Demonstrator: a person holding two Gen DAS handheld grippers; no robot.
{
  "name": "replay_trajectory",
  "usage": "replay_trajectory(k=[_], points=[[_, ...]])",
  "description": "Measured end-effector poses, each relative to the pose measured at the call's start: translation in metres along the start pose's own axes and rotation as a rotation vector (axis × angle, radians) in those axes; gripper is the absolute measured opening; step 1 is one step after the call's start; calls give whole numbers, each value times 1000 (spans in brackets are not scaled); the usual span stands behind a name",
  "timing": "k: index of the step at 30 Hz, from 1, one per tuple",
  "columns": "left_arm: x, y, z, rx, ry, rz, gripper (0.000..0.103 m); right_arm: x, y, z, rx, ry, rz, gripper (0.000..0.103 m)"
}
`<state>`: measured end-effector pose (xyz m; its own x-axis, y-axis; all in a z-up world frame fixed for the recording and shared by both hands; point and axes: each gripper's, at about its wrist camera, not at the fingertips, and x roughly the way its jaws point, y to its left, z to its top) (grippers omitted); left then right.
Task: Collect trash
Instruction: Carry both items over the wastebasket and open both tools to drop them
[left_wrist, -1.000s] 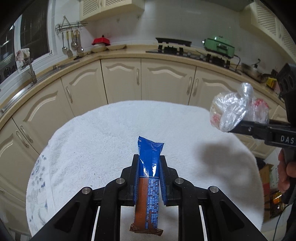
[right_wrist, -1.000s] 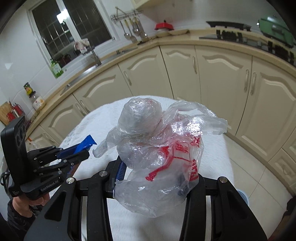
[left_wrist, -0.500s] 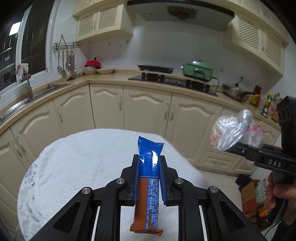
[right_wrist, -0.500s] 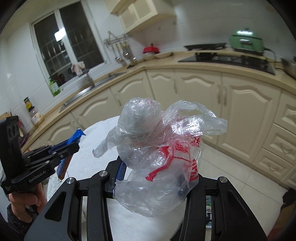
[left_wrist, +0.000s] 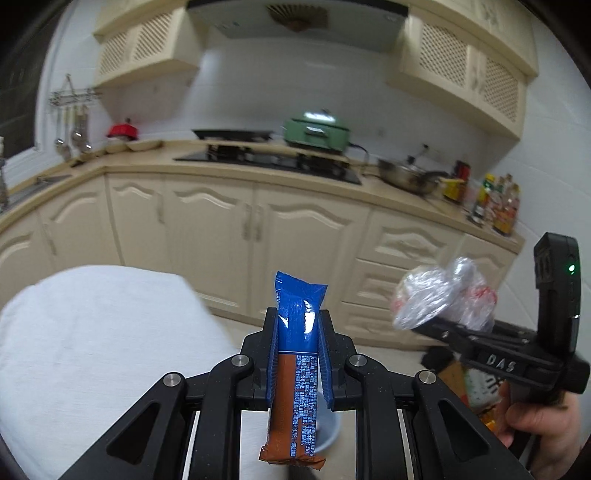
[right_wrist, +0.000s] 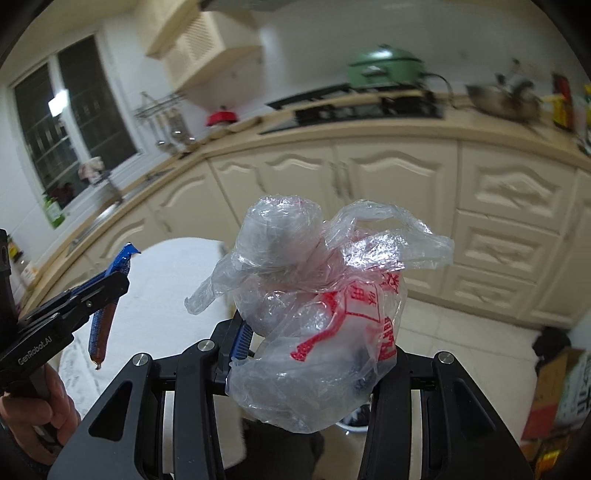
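Both claws are loaded and carried clear of the round white-clothed counter, which suggests the pick-up part is finished and what remains is the carry to a bin. Left claw is pinched nearly closed on a flat blue-and-brown foil snack wrapper; the blue pads clamp its middle, so the crimped top stands above the fingers and the brown end hangs free below. A thin, limp wrapper needs that narrow squeeze, and gripping it mid-length keeps it from folding out of the hold.

Right claw stands partly open around a crumpled clear plastic bag with red print. The bag is bulky and springy, so the fingers close only as far as the wad allows; its knotted top and loose flaps bulge above and over the fingers, hiding the right pad. In the left wrist view that same bag sits at the tip of the other tool, held by the person's hand at the right edge.

Beneath the left claw, a pale blue round rim shows on the floor; it may be a bin, though too little is visible to tell. A cardboard box stands on the floor to the right.
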<state>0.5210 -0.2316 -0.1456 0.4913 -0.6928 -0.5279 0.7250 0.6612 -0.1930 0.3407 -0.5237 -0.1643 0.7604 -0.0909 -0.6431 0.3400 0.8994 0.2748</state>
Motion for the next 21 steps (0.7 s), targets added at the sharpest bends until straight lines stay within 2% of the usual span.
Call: replay_trajectory(k=[8,16,17,19,20,21], points=[[67,-17,4,10,98,-47,15,28,-62,-14,92,71,-61,42],[166,-38,44,9,227,-45,19,82,-95,-28,158,163,-52,42],[179,-37,46,12,255,-45,22,92,-99,-30,171,175,-51,45],[204,-38,55,15,282,-28,39,108,-107,-35,193,202,-56,46],[216,-41,61,17,288,-22,47,117,-112,-38,207,221,-57,49],[225,-41,65,21,299,-15,64,124,-116,-40,220,231,-56,53]])
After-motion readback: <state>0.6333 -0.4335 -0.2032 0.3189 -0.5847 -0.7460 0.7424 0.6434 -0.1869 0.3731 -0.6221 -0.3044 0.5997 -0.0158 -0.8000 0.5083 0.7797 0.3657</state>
